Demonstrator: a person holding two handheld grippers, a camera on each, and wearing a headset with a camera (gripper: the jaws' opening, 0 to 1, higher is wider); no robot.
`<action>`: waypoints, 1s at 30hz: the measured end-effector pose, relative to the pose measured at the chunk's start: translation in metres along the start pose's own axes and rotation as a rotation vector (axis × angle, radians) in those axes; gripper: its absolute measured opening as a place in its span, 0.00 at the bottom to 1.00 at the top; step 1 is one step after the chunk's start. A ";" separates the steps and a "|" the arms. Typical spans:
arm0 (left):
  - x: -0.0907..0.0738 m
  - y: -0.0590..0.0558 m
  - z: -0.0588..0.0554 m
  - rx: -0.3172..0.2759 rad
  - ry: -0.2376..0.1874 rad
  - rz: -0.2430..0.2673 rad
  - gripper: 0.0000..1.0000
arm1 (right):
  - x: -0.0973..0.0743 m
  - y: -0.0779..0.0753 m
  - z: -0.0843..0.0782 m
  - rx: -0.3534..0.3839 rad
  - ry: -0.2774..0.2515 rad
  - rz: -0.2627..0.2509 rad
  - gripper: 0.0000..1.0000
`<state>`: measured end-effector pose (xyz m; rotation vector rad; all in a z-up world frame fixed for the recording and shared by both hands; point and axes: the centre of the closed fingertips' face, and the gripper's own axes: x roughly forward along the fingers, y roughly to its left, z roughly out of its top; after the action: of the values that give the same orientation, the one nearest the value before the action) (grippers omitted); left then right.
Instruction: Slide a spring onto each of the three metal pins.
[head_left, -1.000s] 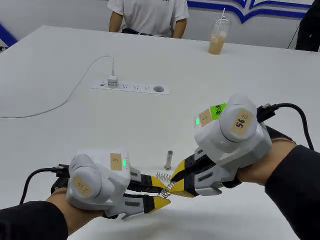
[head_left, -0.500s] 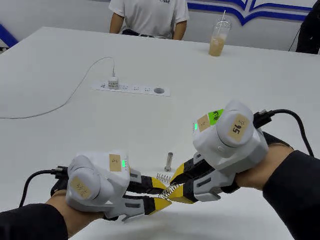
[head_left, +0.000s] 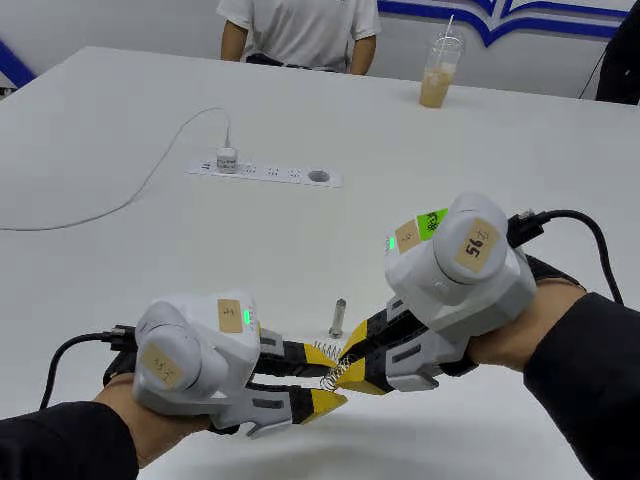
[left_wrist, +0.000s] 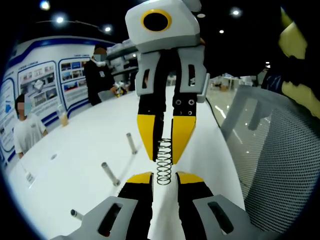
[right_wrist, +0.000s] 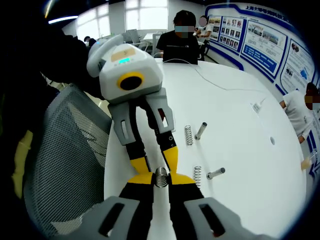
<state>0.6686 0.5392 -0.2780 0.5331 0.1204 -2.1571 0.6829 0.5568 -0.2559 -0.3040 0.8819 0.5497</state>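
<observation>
1 broad white table (head_left: 150, 270) carries the work. 2 white hand-held grippers with black-and-yellow jaws meet tip to tip above its near part. The right gripper (right_wrist: 160, 179) is clamped on the sides of a small silver coil spring (left_wrist: 164, 162), whose open end faces that gripper's own camera. The left gripper (left_wrist: 164, 179) has its jaws drawn in around the spring's other end; whether they pinch it or merely flank it cannot be told from these views.

3 slim grey metal pins (left_wrist: 110, 173) appear bare in the left gripper view. In the head view, 1 upright pin (head_left: 338, 318) is just beyond the jaw tips. The held spring hangs clear of the table, between the 2 sets of jaws and near that pin. 2 spare springs (right_wrist: 188, 135) lie on the table beside the pins in the right gripper view.

The step in hand appears to be a regrasp that frees 1 end of the spring for threading. To do it well:
- Let 1 gripper hold the spring lightly by its end coils, so the bore stays round.
- Bring the spring's axis in line with the pin.
- Seat the open end over the pin's tip, and loosen the hold only once several coils have passed it.
</observation>
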 end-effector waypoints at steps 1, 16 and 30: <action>0.000 0.000 0.000 -0.001 0.000 0.000 0.19 | 0.000 -0.001 -0.001 0.001 0.003 -0.001 0.12; -0.028 0.016 -0.010 -0.090 -0.016 0.084 0.36 | -0.027 -0.029 -0.020 0.068 0.019 -0.071 0.12; -0.059 0.033 -0.021 -0.158 -0.034 0.195 0.45 | -0.057 -0.055 -0.038 0.114 0.040 -0.146 0.12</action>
<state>0.7320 0.5692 -0.2695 0.4000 0.2091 -1.9466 0.6612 0.4756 -0.2321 -0.2740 0.9180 0.3574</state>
